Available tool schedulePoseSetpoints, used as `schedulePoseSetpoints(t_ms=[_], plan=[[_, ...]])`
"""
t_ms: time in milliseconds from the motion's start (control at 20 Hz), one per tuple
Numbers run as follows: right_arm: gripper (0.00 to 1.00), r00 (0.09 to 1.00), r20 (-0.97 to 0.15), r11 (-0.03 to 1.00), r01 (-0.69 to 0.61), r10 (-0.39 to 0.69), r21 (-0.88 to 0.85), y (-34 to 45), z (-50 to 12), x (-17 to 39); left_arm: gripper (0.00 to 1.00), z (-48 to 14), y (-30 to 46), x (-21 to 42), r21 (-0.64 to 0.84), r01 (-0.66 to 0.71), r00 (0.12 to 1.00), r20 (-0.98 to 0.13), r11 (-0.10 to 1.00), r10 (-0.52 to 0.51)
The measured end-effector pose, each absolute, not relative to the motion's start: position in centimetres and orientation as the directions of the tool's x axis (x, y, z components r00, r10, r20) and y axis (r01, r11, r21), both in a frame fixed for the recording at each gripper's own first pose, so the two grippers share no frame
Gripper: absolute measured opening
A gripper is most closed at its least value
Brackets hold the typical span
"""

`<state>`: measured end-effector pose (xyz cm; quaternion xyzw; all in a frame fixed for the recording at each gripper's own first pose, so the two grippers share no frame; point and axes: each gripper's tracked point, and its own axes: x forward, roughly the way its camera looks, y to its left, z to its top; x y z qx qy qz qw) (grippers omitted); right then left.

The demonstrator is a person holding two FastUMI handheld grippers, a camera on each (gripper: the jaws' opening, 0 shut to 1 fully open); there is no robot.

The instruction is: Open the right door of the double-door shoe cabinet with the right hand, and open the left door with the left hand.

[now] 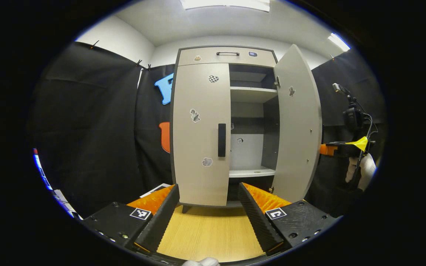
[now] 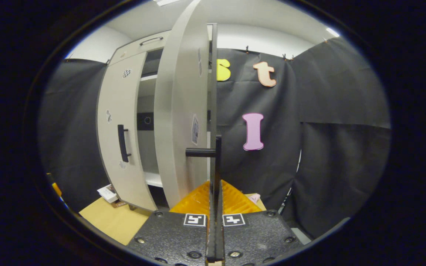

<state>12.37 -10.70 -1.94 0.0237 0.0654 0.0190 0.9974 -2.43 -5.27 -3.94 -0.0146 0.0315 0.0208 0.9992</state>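
The pale shoe cabinet stands straight ahead in the left gripper view. Its left door [image 1: 198, 133] is closed, with a dark vertical handle [image 1: 222, 140] at its inner edge. My left gripper [image 1: 208, 186] is open, a short way in front of that door and below the handle. The right door [image 1: 298, 125] is swung wide open. My right gripper [image 1: 329, 149] sits at the door's outer face, held by a gloved hand [image 1: 362, 171]. In the right gripper view the right gripper [image 2: 216, 184] is shut on the right door's handle [image 2: 218, 155]; the right door [image 2: 179, 111] stands edge-on.
Bare shelves [image 1: 252, 94] show inside the open half. A drawer with a handle [image 1: 227, 54] tops the cabinet. Wooden floor [image 1: 209, 232] lies in front. A dark stand with gear [image 1: 353, 114] is at the right. A booklet [image 2: 107, 193] lies by the cabinet's foot.
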Motion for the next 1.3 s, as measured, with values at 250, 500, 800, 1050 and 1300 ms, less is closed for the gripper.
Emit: schedulePoseSetpoints(t_ms=[250, 500, 800, 1050, 1300], plan=[[0.04, 0.988, -0.117, 0.994, -0.098, 0.102, 0.041, -11.1, -1.9, 12.5, 0.95, -4.0, -5.7, -2.5, -0.021, -0.081, 0.993, -0.087, 0.996, 0.079], [0.04, 0.987, -0.128, 0.993, -0.085, 0.095, 0.085, -11.1, -2.0, 12.1, 0.95, -3.4, -5.1, -2.8, -0.008, -0.096, 0.992, -0.079, 0.995, 0.095], [0.05, 0.995, -0.100, 0.995, -0.016, 0.026, 0.095, -11.3, -0.8, 10.2, 1.00, -3.5, -1.9, -2.3, 0.009, -0.088, 0.993, -0.082, 0.996, 0.088], [0.18, 0.994, -0.065, 0.994, 0.089, -0.085, 0.062, -11.9, 0.9, 6.1, 0.96, -3.8, 0.8, -1.6, 0.010, -0.055, 0.995, -0.079, 0.998, 0.056], [0.65, 0.995, -0.051, 0.996, 0.088, -0.086, 0.031, -7.4, 0.7, 1.6, 0.96, -3.9, 3.5, -0.1, 0.021, -0.016, 0.997, -0.080, 1.000, 0.017]])
